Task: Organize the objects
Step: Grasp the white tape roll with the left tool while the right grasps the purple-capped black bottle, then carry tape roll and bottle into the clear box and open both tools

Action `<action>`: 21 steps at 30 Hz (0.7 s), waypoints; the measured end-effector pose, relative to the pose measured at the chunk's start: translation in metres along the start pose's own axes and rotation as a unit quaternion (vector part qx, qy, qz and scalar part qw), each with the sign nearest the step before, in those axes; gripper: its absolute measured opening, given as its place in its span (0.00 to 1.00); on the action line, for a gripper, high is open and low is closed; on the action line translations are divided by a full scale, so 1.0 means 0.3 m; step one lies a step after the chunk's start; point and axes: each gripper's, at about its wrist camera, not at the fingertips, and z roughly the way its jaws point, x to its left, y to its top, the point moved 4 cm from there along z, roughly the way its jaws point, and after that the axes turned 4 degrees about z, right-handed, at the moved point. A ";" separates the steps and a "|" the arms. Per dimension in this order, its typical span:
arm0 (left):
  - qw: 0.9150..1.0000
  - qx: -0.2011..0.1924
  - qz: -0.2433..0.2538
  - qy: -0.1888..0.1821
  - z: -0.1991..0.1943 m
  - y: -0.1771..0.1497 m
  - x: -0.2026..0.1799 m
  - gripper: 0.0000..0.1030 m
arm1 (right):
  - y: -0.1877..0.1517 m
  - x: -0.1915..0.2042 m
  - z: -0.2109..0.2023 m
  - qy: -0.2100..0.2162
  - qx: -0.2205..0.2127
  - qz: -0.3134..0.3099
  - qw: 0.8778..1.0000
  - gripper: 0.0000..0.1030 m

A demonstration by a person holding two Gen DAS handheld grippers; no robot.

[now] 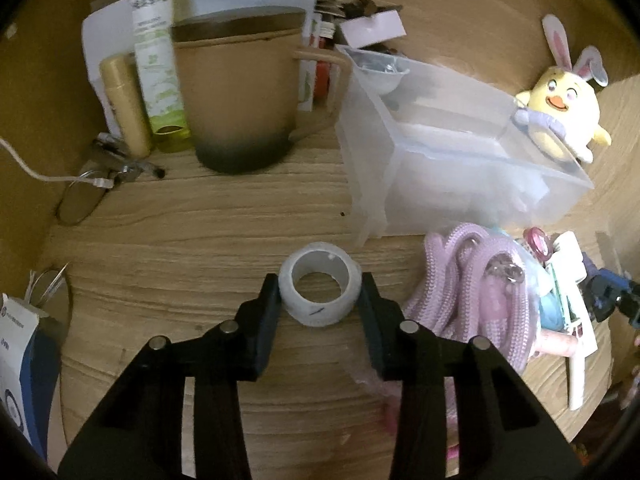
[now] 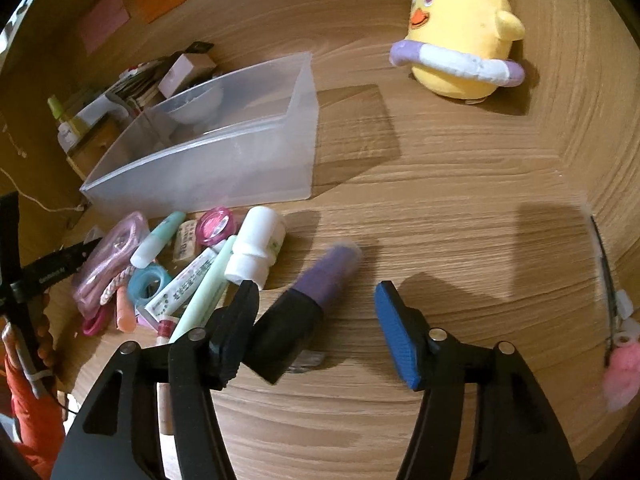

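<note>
Between the fingers of the left gripper (image 1: 320, 300) sits a white tape roll (image 1: 320, 294) on the table (image 1: 200, 220); the jaws are narrow and press its two sides, so the gripper seems to hold it. I think the roll is light and a bit squishy, so its round outer sides are a good place to squeeze, but not too hard. By the right gripper (image 2: 316, 308), whose jaws are wide and hold nothing, a purple tube (image 2: 316, 292) lies near the left finger, and it looks smooth, hard and quick to roll, so grab it across the middle, with the clear bin (image 2: 224, 160) ahead and to the left.
</note>
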 end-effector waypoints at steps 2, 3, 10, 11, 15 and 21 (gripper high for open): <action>1.000 -0.008 0.000 0.003 -0.017 -0.003 0.002 0.37 | -0.006 0.017 0.009 0.006 0.006 -0.008 1.000 0.53; 1.000 -0.013 0.000 0.005 -0.027 -0.005 0.002 0.37 | -0.008 0.024 0.012 0.003 0.006 -0.011 1.000 0.49; 0.999 -0.044 0.004 -0.004 -0.094 0.016 -0.039 0.37 | -0.017 0.011 0.009 -0.019 -0.004 -0.025 1.000 0.23; 0.999 -0.050 0.004 -0.007 -0.105 0.024 -0.047 0.37 | -0.014 0.011 0.004 -0.021 -0.008 -0.026 0.999 0.23; 0.997 -0.077 0.008 -0.022 -0.155 0.071 -0.069 0.37 | 0.023 0.015 -0.046 -0.030 -0.040 -0.036 0.998 0.23; 0.993 -0.110 0.023 -0.039 -0.216 0.167 -0.124 0.37 | 0.142 0.066 -0.158 -0.008 -0.104 -0.057 0.993 0.23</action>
